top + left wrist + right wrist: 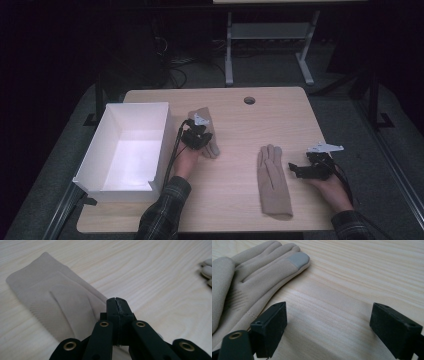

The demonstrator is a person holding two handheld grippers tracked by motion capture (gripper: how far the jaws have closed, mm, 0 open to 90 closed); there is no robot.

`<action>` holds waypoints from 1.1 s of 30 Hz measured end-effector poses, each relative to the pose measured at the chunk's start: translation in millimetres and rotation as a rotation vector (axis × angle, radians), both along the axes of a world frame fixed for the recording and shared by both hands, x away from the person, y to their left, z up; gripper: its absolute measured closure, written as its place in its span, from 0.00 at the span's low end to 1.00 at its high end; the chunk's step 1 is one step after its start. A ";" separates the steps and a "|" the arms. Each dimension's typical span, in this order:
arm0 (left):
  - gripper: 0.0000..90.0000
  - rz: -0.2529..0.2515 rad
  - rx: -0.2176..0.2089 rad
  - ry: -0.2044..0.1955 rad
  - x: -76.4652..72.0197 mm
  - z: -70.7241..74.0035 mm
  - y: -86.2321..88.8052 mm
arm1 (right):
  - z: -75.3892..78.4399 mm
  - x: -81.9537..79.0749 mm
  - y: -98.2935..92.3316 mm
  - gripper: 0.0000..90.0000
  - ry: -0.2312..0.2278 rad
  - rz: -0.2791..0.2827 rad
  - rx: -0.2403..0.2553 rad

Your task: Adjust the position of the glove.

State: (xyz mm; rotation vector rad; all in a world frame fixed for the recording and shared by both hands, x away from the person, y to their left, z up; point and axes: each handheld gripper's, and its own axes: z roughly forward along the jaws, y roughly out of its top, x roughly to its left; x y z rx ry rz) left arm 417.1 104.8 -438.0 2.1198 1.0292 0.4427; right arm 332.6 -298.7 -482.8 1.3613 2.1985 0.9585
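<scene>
The left gripper (pixel 201 141) is clamped tight on the near edge of a beige glove (pixel 57 302) lying left of centre on the tabletop (pixel 235 120), just right of the white box (pixel 131 150). A 2nd beige glove (pixel 272 180) lies flat, fingers pointing far, right of centre, and the right gripper (pixel 296 170) rests just right of it with jaws wide and nothing between them. Both are thin knit fabric with a grey fingertip patch (pixel 298 259), likely light, limp and prone to drooping, so pinching the cuff or an edge fold looks safest.
</scene>
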 end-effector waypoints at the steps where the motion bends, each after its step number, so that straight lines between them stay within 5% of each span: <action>1: 1.00 -0.001 -0.001 0.001 3.2 -1.7 -1.7 | -0.1 0.0 0.0 0.15 -0.001 0.000 0.001; 8: 1.00 0.018 0.063 0.021 23.1 -18.7 -13.4 | -0.1 0.0 0.1 0.15 -0.002 0.003 0.001; 14: 1.00 -0.003 0.077 0.039 23.9 -24.3 -17.3 | -0.1 0.0 0.1 0.15 -0.001 0.004 0.001; 33: 1.00 -0.200 0.044 0.096 -22.4 -23.9 -47.6 | 0.0 -0.2 0.3 0.16 0.000 0.009 0.000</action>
